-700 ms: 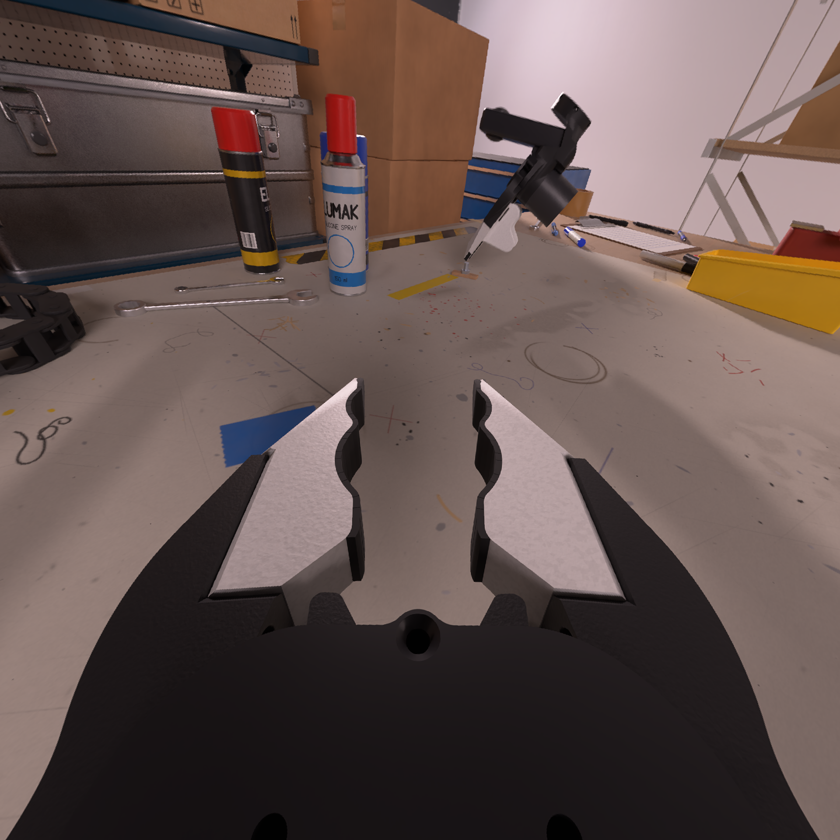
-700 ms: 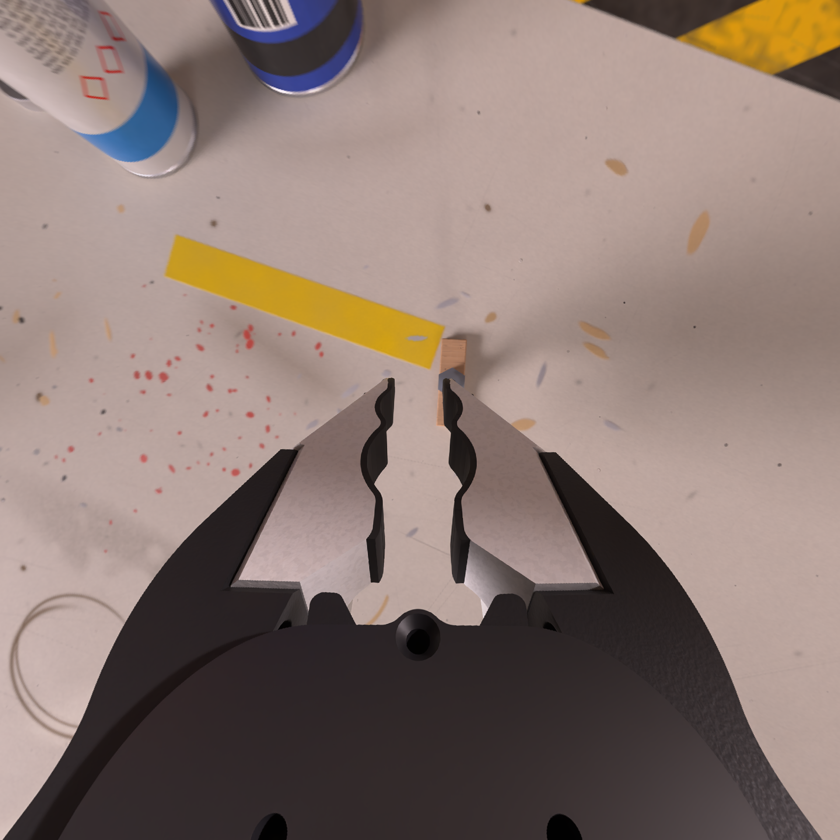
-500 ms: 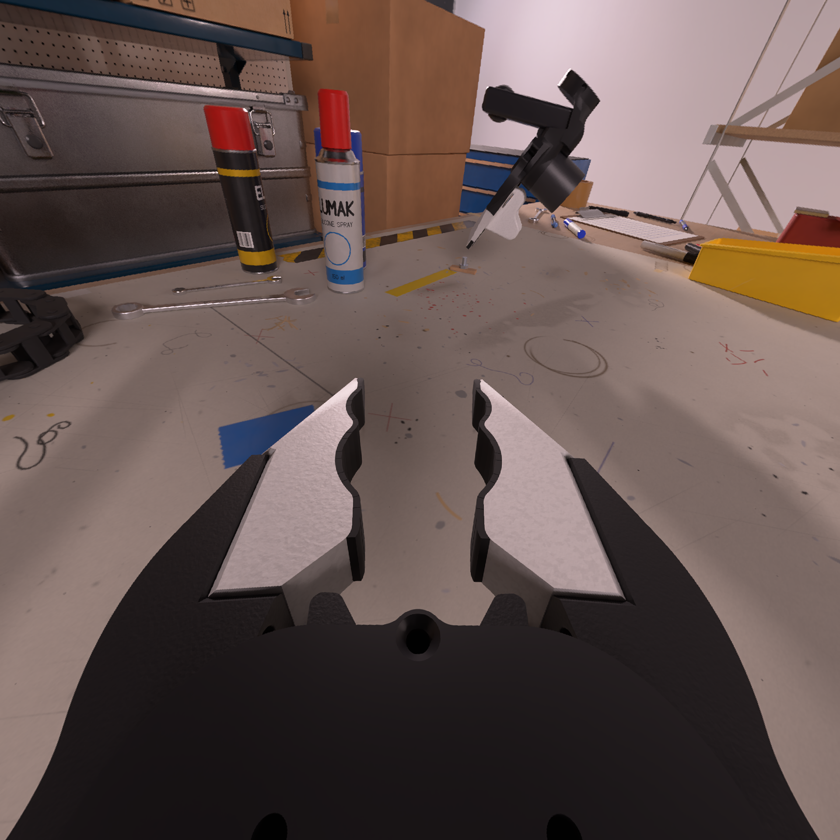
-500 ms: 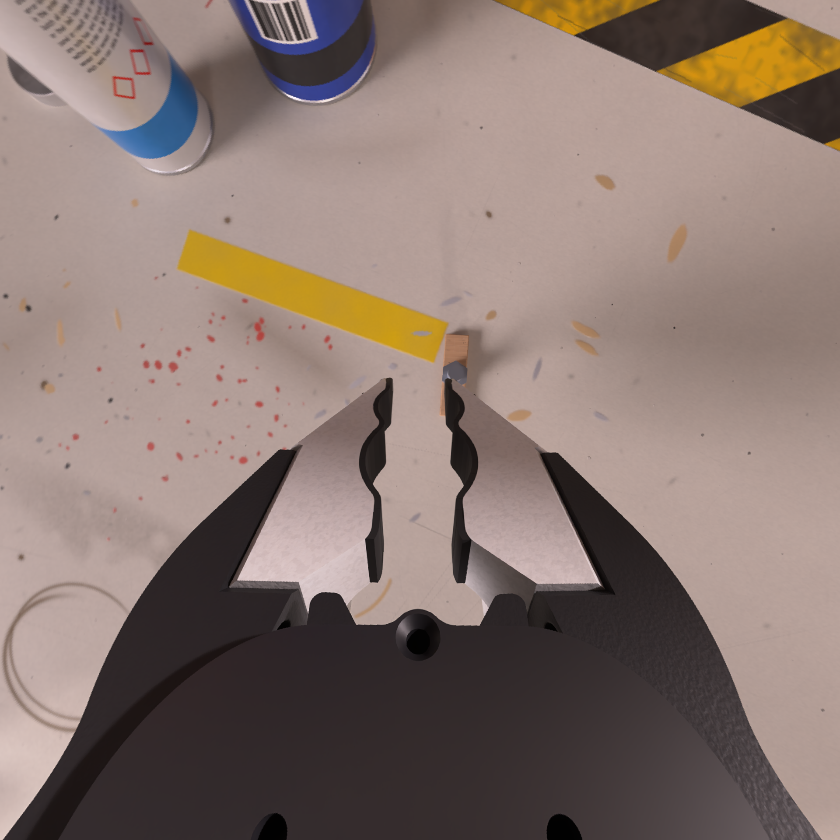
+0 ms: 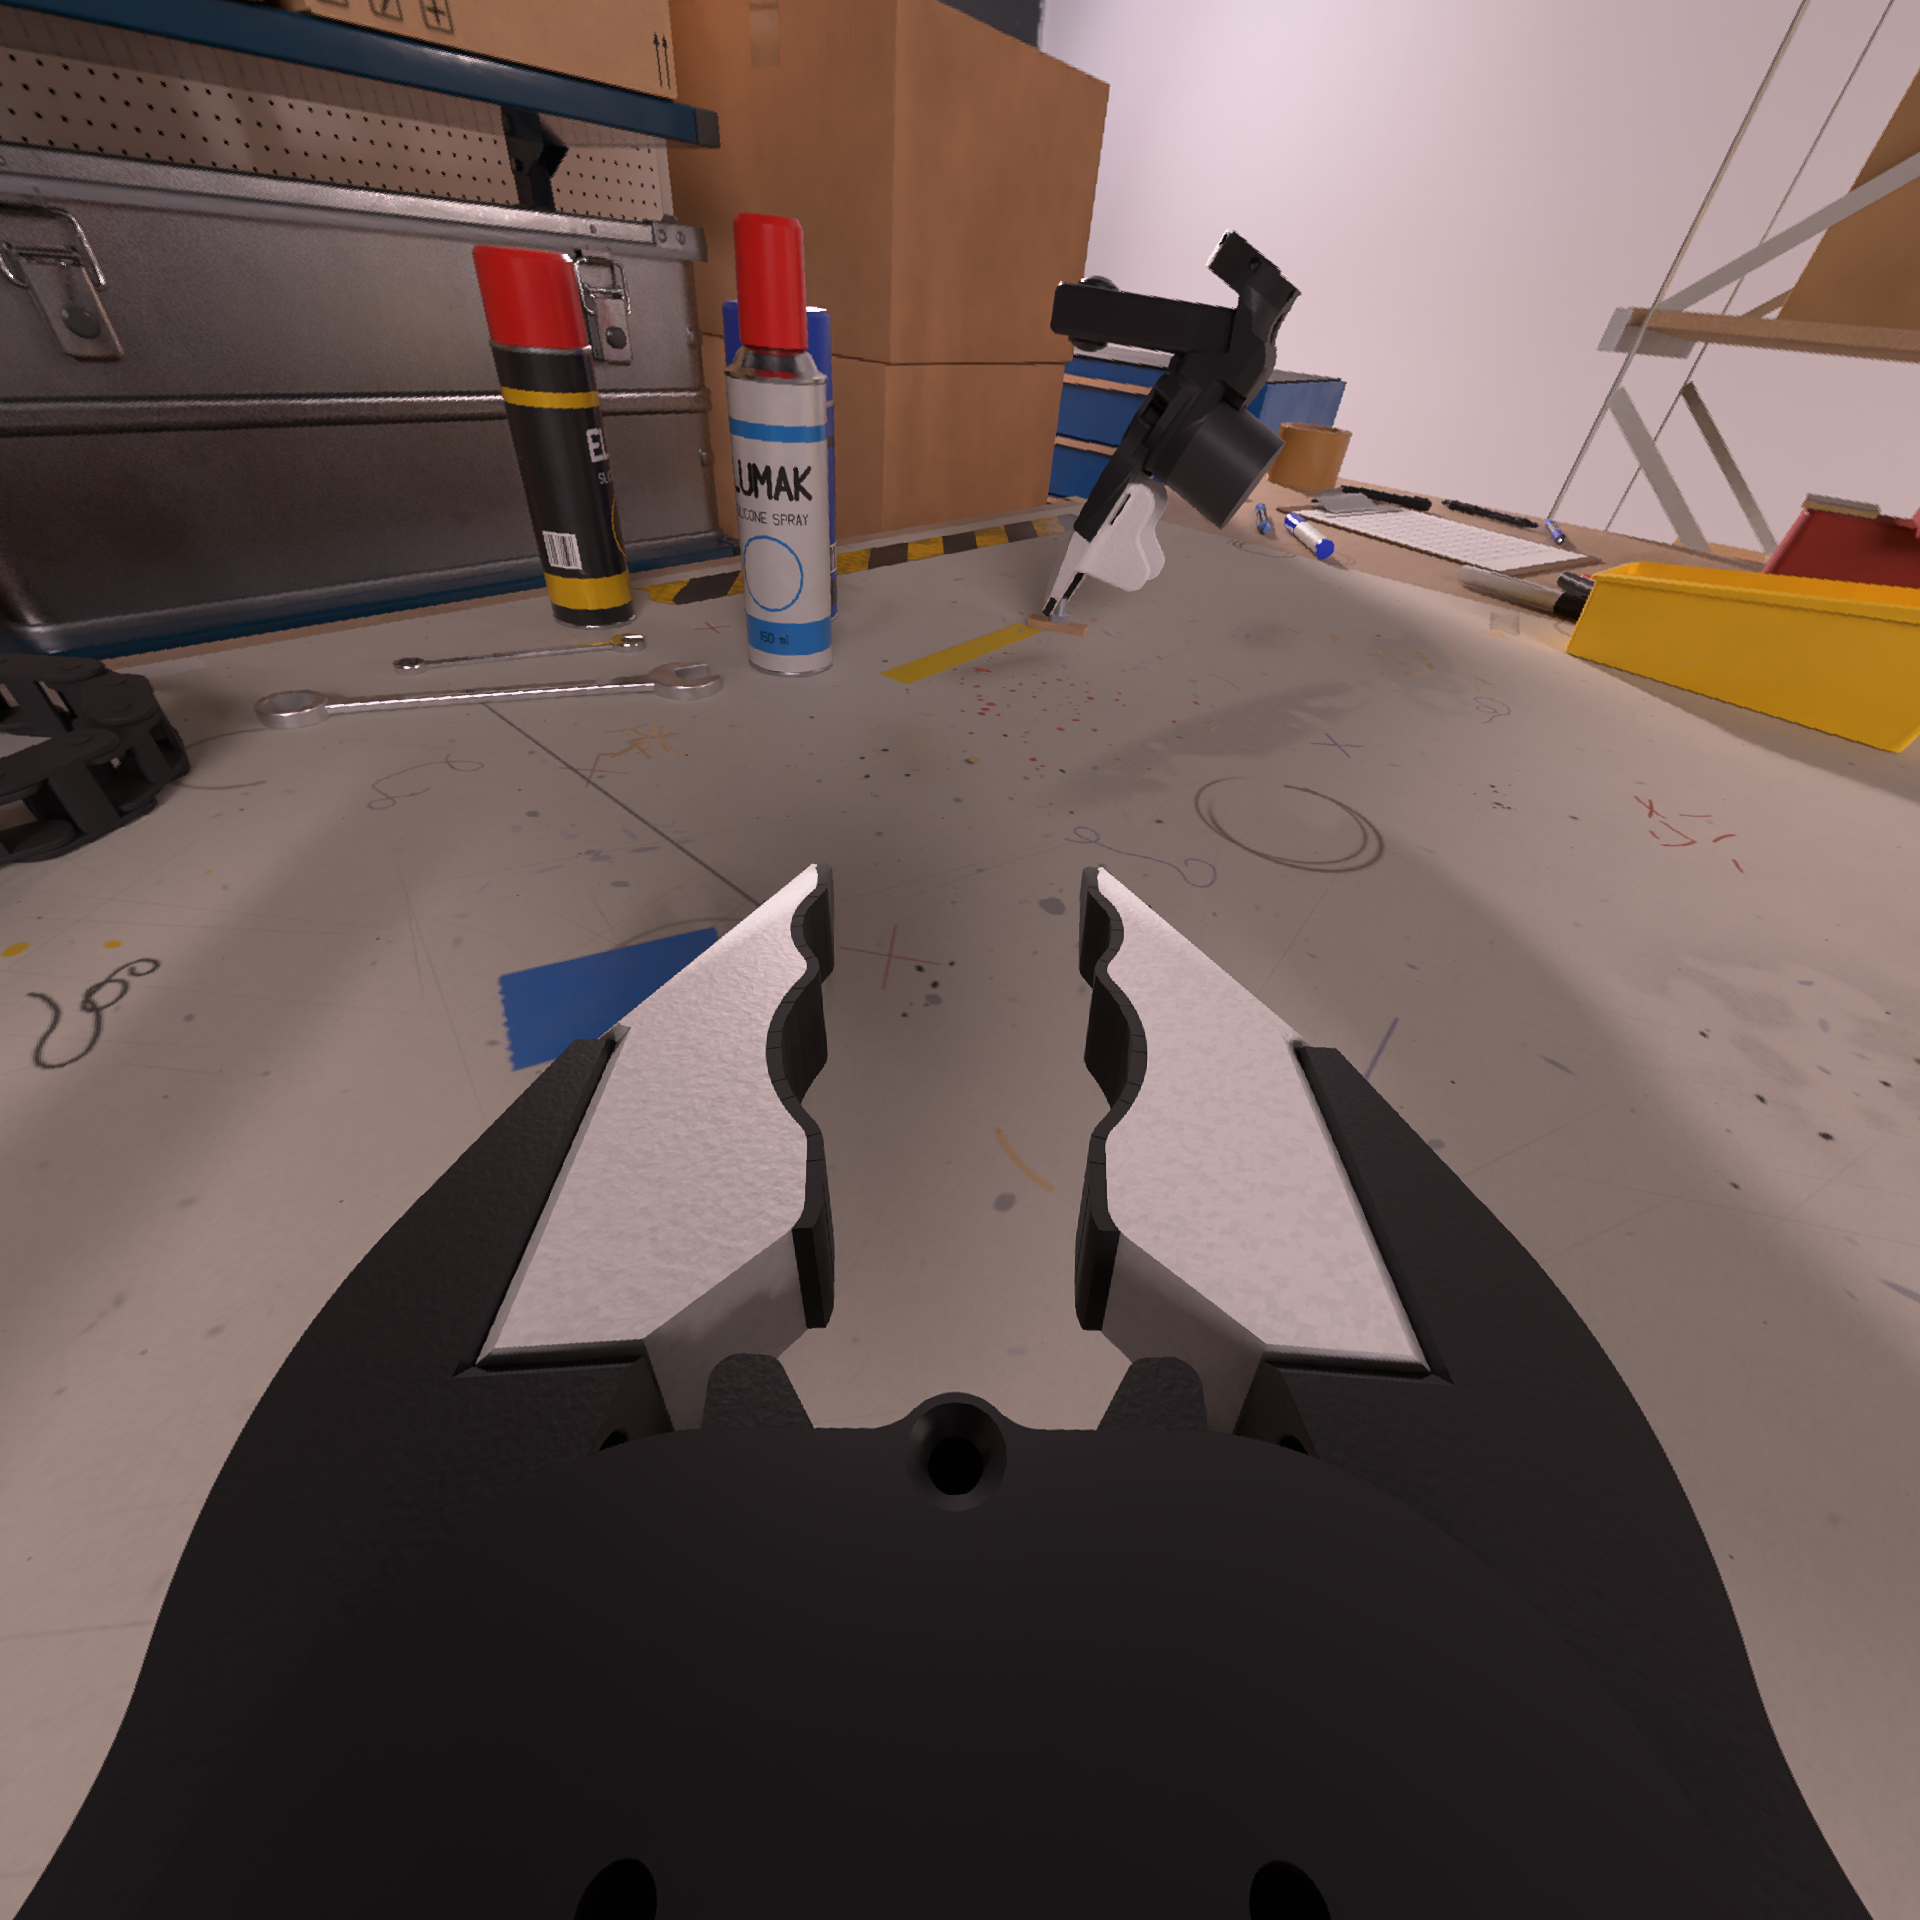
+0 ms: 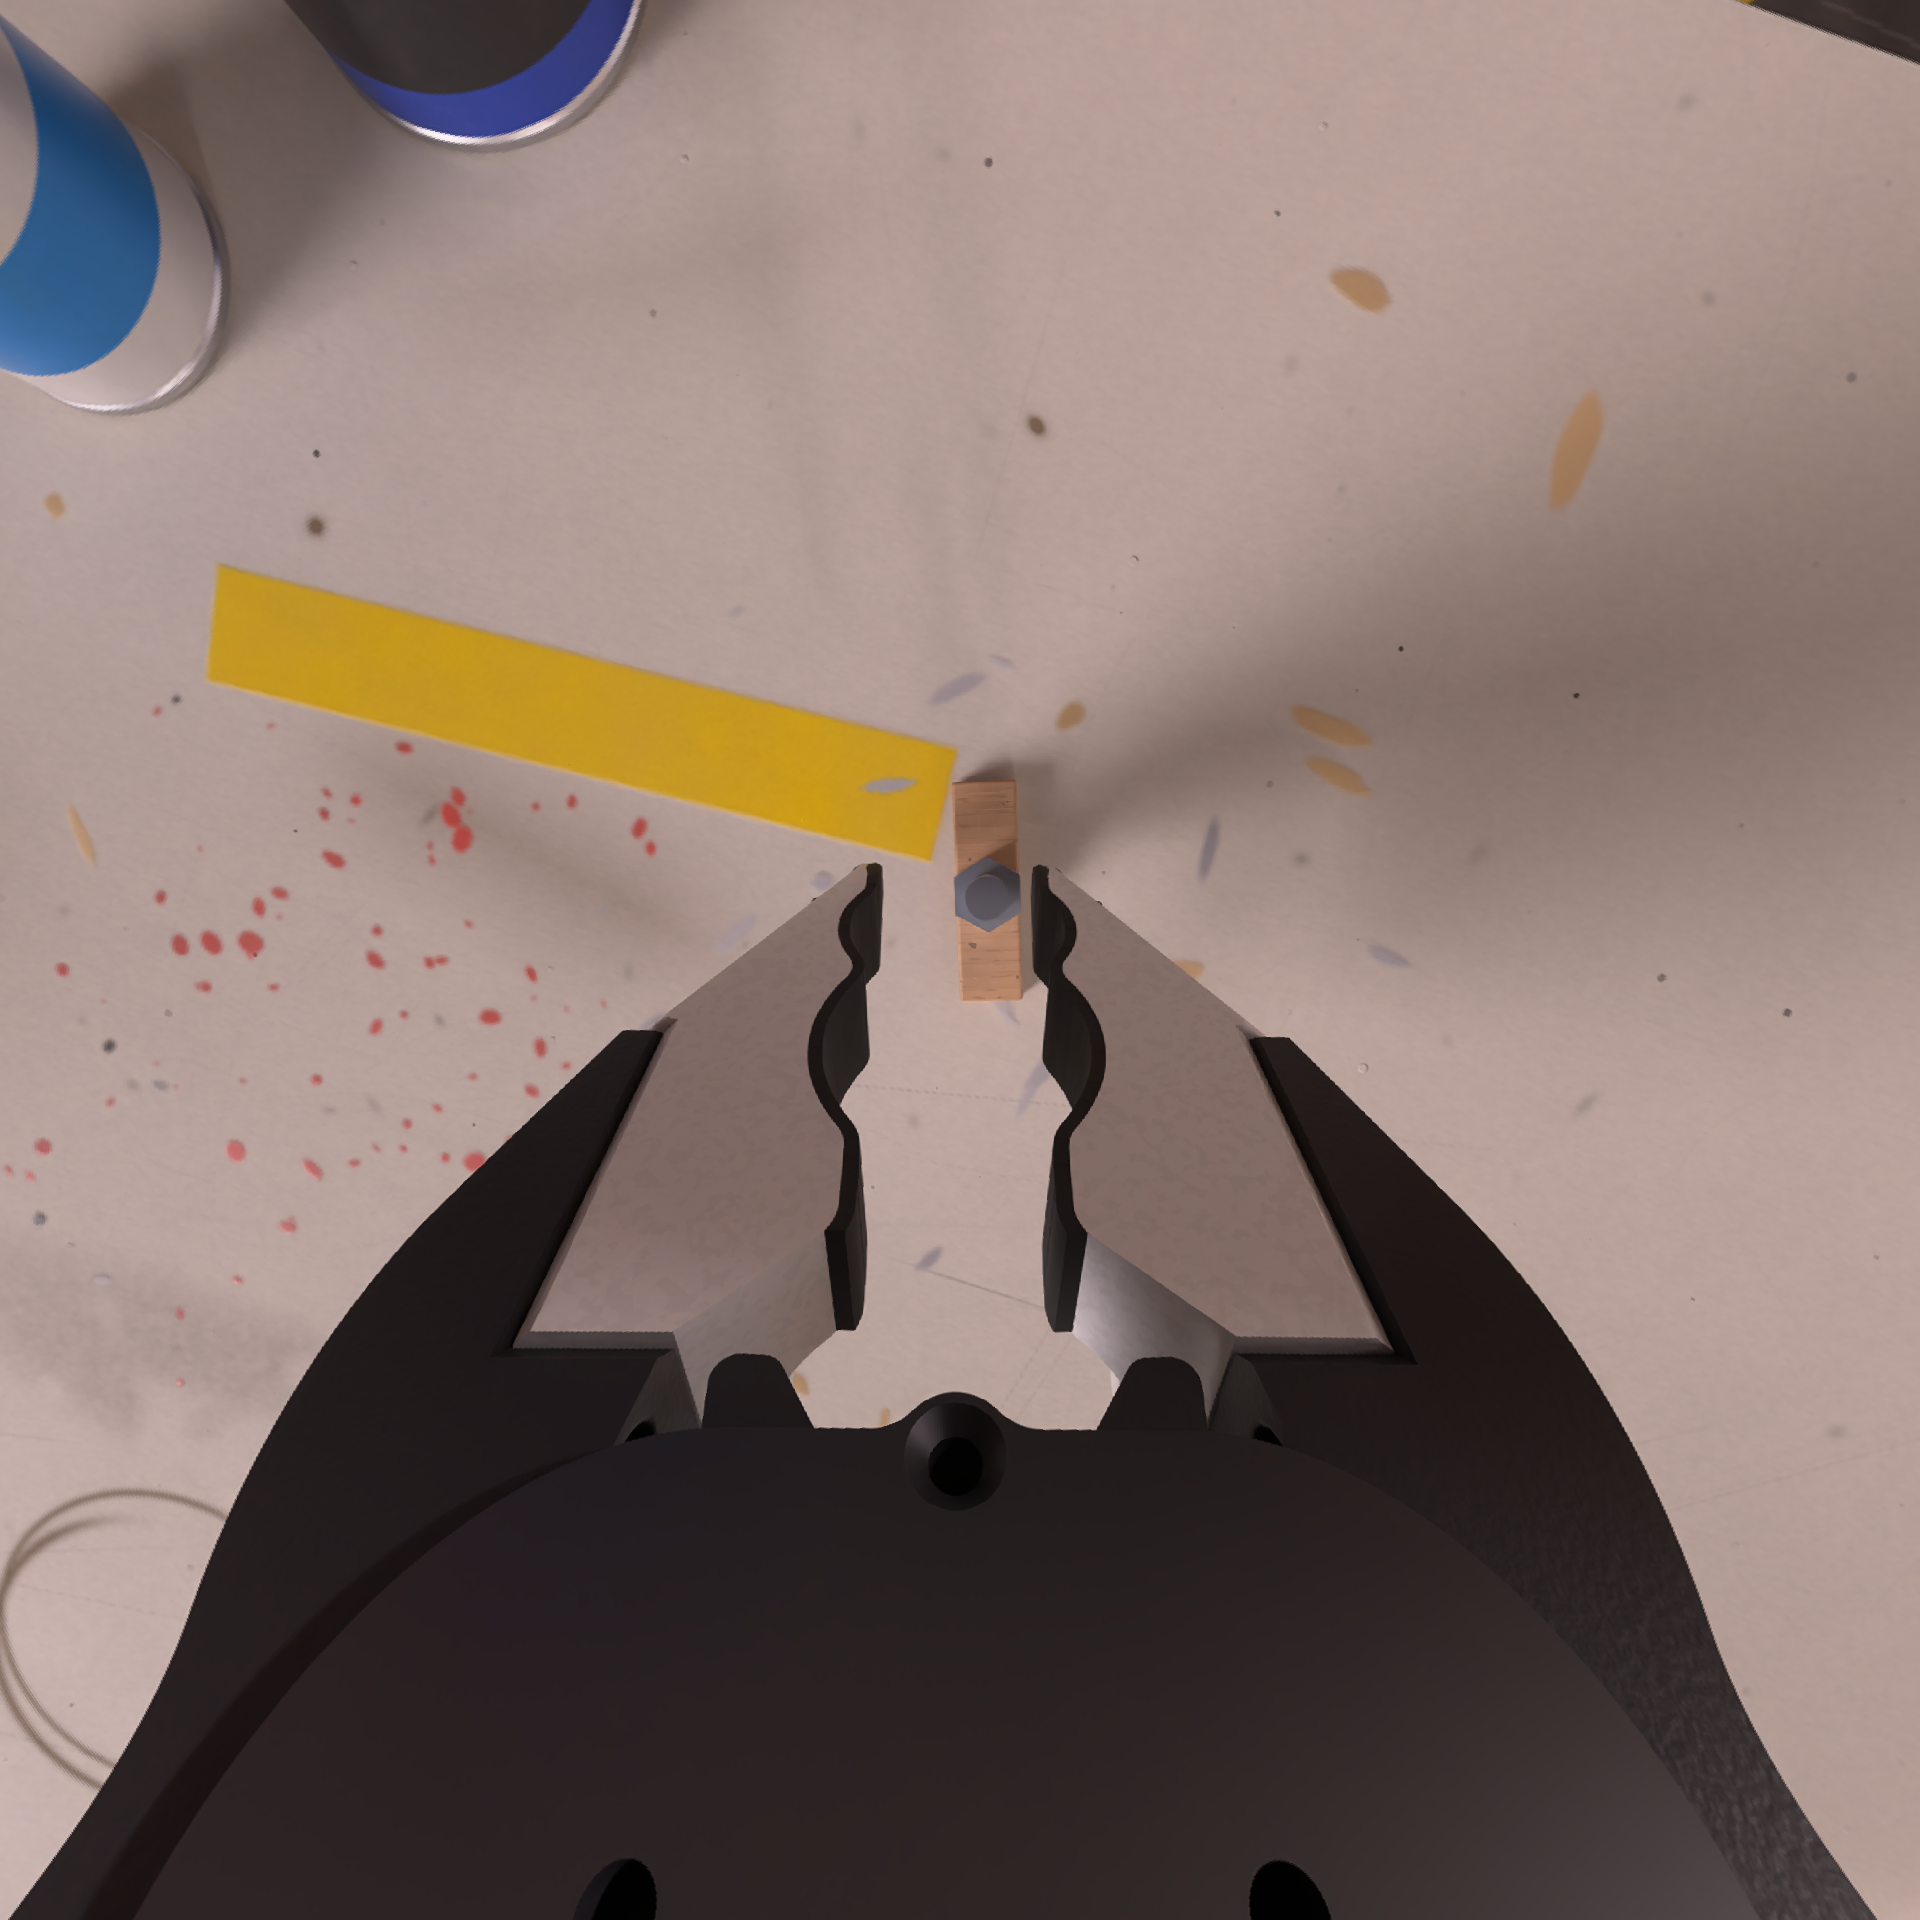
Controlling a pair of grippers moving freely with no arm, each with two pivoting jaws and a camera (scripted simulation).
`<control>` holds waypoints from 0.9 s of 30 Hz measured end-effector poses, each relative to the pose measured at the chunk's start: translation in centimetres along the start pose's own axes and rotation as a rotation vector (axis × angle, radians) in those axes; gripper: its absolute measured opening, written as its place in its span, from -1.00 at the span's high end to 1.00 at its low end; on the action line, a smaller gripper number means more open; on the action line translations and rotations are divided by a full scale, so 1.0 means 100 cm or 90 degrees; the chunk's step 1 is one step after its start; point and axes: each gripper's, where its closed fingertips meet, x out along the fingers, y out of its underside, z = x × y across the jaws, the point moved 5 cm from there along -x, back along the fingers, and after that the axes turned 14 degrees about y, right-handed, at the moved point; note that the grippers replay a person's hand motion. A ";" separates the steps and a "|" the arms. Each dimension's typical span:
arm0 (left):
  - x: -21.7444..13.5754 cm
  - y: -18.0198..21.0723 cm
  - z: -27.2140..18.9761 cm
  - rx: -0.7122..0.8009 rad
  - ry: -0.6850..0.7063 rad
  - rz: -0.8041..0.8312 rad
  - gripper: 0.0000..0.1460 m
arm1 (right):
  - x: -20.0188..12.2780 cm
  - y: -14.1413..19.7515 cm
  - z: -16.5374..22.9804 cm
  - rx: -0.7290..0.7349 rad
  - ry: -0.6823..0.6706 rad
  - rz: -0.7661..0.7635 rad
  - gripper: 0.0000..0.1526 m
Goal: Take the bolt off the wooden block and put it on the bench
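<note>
A small grey hex-head bolt (image 6: 985,896) stands on a narrow wooden block (image 6: 985,956) on the bench, just past the end of a yellow tape strip (image 6: 561,707). My right gripper (image 6: 956,883) points down over it, open, with one fingertip on each side of the bolt head and not touching it. In the left wrist view the right gripper (image 5: 1060,608) shows far off, tips just above the block (image 5: 1058,627). My left gripper (image 5: 954,883) is open and empty, low over the bench, well short of the block.
Two red-capped spray cans (image 5: 556,447) (image 5: 777,457) stand at the back left before a metal case (image 5: 260,416); a blue can stands behind them. Two wrenches (image 5: 488,698) lie beside them. A yellow bin (image 5: 1756,644) is at right. Blue tape (image 5: 592,992) lies near my left fingers.
My right gripper has opened wider, shifted right and come lower, so the bolt now sits between its fingertips. The left gripper has barely moved.
</note>
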 end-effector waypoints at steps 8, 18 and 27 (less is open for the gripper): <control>-0.001 0.000 0.000 -0.003 0.001 -0.004 0.35 | 0.000 0.002 0.001 -0.007 -0.042 -0.008 0.42; 0.000 0.000 0.002 -0.009 0.000 -0.001 0.35 | 0.005 0.004 -0.008 -0.011 -0.013 -0.011 0.79; 0.000 0.000 0.001 -0.005 -0.002 -0.001 0.35 | -0.030 -0.002 0.005 -0.059 -0.008 -0.093 0.83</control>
